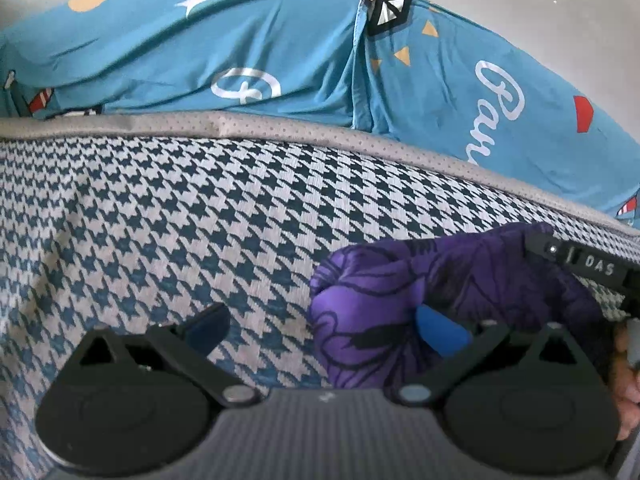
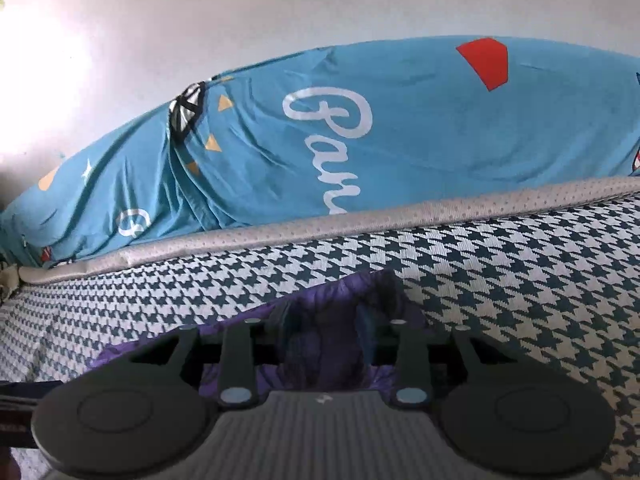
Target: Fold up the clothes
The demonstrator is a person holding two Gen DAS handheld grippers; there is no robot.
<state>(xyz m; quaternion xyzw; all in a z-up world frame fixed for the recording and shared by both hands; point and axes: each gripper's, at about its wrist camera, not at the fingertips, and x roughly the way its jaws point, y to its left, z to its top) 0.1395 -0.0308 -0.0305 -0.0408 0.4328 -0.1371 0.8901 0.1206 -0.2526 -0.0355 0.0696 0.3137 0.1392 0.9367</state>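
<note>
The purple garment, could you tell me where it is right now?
The purple garment lies bunched on the houndstooth mattress, at the lower right of the left wrist view beside the open left gripper.

Purple floral garment [image 1: 384,312], navy-white houndstooth mattress [image 1: 200,208], teal printed sheet [image 2: 400,120].

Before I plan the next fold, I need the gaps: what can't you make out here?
- Purple garment: its type and full shape; bunched, cut off by gripper bodies in both views.
- Right gripper: the jaws' grip, buried in cloth.
- White lettering: its end hidden behind the mattress edge.
</note>
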